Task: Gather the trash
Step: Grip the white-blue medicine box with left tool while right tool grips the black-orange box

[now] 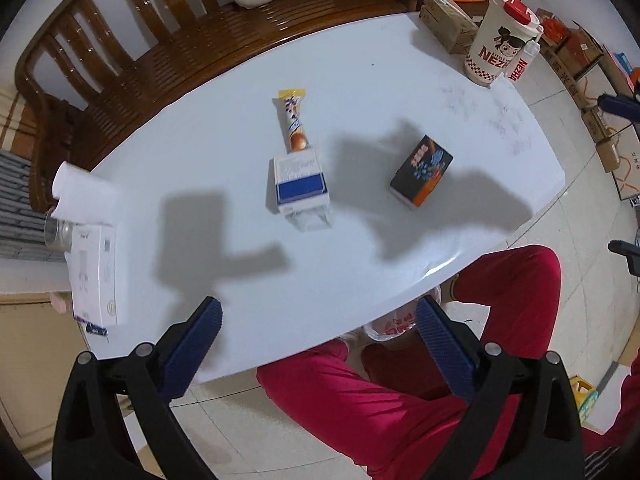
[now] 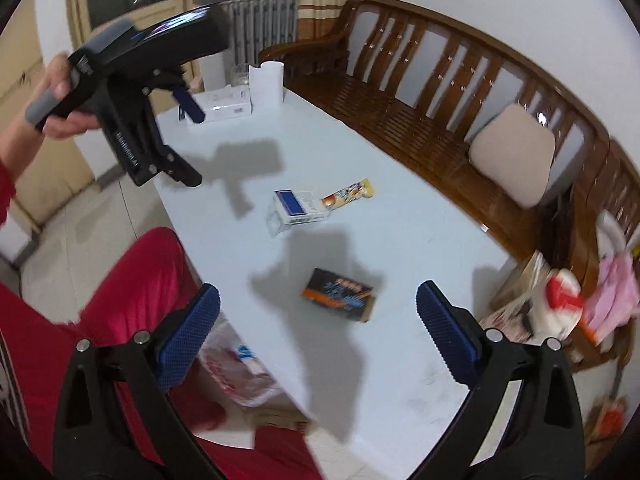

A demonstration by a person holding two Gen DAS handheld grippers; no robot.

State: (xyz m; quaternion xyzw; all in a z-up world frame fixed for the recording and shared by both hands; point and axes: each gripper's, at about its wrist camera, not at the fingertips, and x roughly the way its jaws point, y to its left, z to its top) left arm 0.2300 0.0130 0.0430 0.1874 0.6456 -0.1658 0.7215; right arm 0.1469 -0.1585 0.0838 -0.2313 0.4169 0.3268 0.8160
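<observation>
Three pieces of trash lie mid-table: a white and blue carton (image 1: 300, 186) (image 2: 294, 210), a yellow snack wrapper (image 1: 295, 120) (image 2: 348, 194) touching its far end, and a dark box with orange print (image 1: 422, 170) (image 2: 340, 294). My left gripper (image 1: 318, 344) is open and empty above the table's near edge; it also shows in the right wrist view (image 2: 188, 136). My right gripper (image 2: 318, 340) is open and empty, hovering just short of the dark box. A plastic bag (image 2: 240, 372) (image 1: 394, 324) hangs below the table edge by red-trousered legs.
The white table (image 1: 400, 92) has a white box (image 1: 94, 276), a paper roll (image 2: 266, 84) and a glass at one end, and a Nezha cup (image 1: 500, 44) with cartons at the other. A wooden bench (image 2: 420, 92) with a cushion runs along the far side.
</observation>
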